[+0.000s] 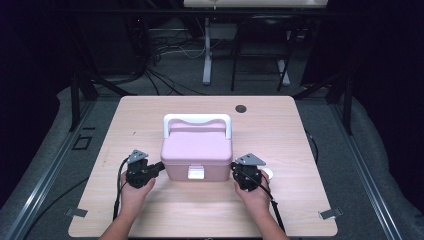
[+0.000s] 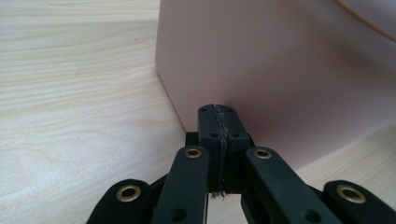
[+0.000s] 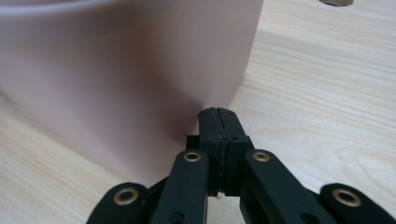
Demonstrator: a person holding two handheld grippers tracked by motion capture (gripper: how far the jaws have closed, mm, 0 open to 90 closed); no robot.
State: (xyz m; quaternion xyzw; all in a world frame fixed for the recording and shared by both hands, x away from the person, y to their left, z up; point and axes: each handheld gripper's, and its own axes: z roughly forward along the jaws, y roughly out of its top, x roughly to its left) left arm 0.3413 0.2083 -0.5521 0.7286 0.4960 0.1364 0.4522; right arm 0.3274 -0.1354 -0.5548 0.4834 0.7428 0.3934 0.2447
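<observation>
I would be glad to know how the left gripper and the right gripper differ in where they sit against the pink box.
The left gripper meets the pink box at its left wall; the right gripper meets its right wall. A white object lies by the right gripper, none by the left. Both are shut with nothing between their jaws, tips at the box's lower front corners.

This looks like a lab or recording studio: a bare wooden counter (image 1: 280, 150) framed by black metal struts (image 1: 76, 100), loose cables (image 1: 165, 47) across grey carpet (image 1: 365, 165), dark drapes around.

White ring (image 1: 267, 173) (mostly behind right claw (image 1: 239, 176))
</observation>
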